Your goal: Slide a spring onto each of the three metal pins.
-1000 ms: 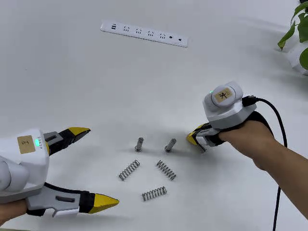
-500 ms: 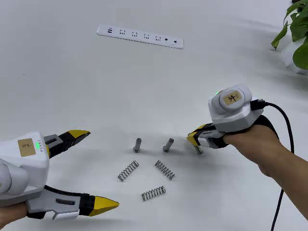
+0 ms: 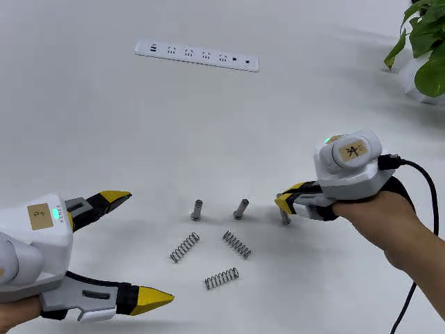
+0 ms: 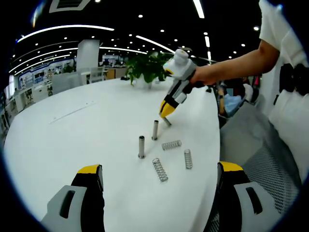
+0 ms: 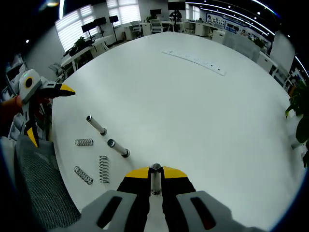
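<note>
Two metal pins (image 3: 197, 209) (image 3: 240, 208) stand upright on the white table (image 3: 208, 125). A third pin (image 3: 285, 217) is pinched in my right gripper (image 3: 284, 204), which is shut on it just right of the standing pair, the pin tilted with its lower end near the tabletop. In the right gripper view that pin (image 5: 155, 179) sits between the yellow jaws. Three springs (image 3: 184, 247) (image 3: 237, 244) (image 3: 221, 278) lie flat in front of the pins. My left gripper (image 3: 135, 249) is wide open at the near left, holding nothing, with the springs (image 4: 160, 169) ahead of it.
A white power strip (image 3: 197, 55) lies at the far side of the table. A potted plant (image 3: 423, 59) stands at the far right. A black cable (image 3: 417, 278) trails from the right gripper. The table's near edge (image 4: 212, 145) runs close to the springs.
My right gripper has drawn a little to the right, away from the two standing pins, and the pin in its jaws now shows beneath them. The left gripper stays open in place.
</note>
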Tool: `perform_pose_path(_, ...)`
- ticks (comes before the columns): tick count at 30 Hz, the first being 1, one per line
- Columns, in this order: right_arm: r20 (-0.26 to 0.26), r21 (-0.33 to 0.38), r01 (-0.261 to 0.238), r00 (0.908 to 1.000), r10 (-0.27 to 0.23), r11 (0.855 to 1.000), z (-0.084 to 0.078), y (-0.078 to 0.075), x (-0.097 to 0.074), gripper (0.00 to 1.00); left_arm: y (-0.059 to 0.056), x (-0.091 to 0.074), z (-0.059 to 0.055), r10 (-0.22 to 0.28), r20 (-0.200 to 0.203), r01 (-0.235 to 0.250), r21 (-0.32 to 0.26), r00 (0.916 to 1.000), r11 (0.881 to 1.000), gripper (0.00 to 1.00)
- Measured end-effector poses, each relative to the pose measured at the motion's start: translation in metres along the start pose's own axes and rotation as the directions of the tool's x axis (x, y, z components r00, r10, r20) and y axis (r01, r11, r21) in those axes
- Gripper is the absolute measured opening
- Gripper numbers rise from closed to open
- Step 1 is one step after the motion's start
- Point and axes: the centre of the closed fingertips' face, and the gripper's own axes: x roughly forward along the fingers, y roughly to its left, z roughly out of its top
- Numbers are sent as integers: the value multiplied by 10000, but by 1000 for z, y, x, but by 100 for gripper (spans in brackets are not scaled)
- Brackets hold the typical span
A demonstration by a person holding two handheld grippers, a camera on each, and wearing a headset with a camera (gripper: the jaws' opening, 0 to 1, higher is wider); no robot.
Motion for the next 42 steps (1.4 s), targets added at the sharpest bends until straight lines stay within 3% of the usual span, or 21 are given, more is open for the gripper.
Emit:
perform_pose_path(18, 831, -47, -2, 9965, 6, 10000, -9, 8, -19, 9, -6, 2, 0, -64, -79, 65, 32, 9999, 10000, 100)
perform_pose_path(30, 1398, -20, -12, 9902, 14, 10000, -14, 15, -20, 9, -6, 1, 1, -103, -99, 104, 100, 9999, 9999, 100)
perform_pose_path(42, 1425, -35, 30, 9898, -25, 10000, -13, 12, -17, 9, -10, 2, 3, -144, -107, 145, 142, 9998, 9998, 100)
